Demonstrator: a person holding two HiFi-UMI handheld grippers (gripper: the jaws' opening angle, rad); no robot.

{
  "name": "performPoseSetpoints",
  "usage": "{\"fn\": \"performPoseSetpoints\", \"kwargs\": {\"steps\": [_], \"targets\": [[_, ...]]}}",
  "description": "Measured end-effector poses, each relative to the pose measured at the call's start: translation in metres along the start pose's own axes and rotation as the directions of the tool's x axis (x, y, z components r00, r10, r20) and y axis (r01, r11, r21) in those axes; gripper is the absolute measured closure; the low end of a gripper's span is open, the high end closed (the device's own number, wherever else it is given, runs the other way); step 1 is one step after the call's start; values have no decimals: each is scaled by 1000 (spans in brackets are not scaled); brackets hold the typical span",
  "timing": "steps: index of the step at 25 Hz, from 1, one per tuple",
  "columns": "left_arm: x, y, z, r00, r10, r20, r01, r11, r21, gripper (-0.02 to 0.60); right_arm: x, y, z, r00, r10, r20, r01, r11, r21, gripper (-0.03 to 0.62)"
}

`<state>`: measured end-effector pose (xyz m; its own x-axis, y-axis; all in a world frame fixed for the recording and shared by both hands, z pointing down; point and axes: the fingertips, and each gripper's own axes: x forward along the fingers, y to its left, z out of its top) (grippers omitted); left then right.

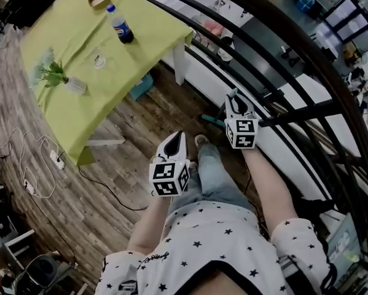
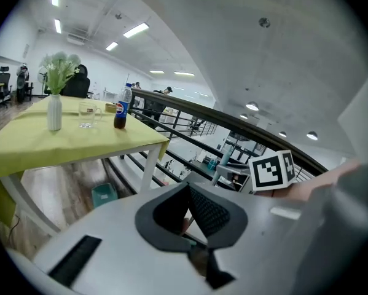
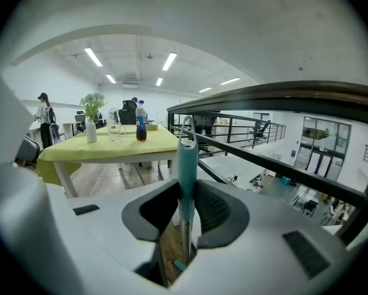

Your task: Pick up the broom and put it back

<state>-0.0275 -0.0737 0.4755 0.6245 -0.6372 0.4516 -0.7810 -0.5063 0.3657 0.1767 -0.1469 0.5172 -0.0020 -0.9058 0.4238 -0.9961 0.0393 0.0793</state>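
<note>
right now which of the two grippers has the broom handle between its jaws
The right gripper: its jaws are closed on the teal broom handle, seen in the right gripper view. The left gripper has nothing between its jaws.

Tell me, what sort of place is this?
Probably an open-plan office's upper level: a dark railing overlooks a lower floor, strip lights line the ceiling, a cloth-covered table stands nearby.

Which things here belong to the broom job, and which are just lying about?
Job in hand:
- broom, teal handle end clamped in the right gripper

Lying about:
- table with yellow-green cloth
- cola bottle
- flower vase
- glass
- teal bin under the table
</note>
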Motion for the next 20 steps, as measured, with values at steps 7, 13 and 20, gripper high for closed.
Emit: {"fn": "performPoseSetpoints", "kwargs": {"steps": [7, 13, 20], "targets": [[-13, 41, -11, 994, 109, -1, -109, 992, -68, 571, 38, 49, 2, 993, 116, -18, -117, 992, -39, 517], [-9, 73, -11, 985, 171, -1, -170, 980, -104, 571, 76, 89, -6, 980, 192, -50, -195, 979, -59, 517], [-5, 102, -2, 975, 220, 8, -217, 967, -132, 571, 107, 124, -20, 963, 249, -107, -258, 963, -82, 517]]}}
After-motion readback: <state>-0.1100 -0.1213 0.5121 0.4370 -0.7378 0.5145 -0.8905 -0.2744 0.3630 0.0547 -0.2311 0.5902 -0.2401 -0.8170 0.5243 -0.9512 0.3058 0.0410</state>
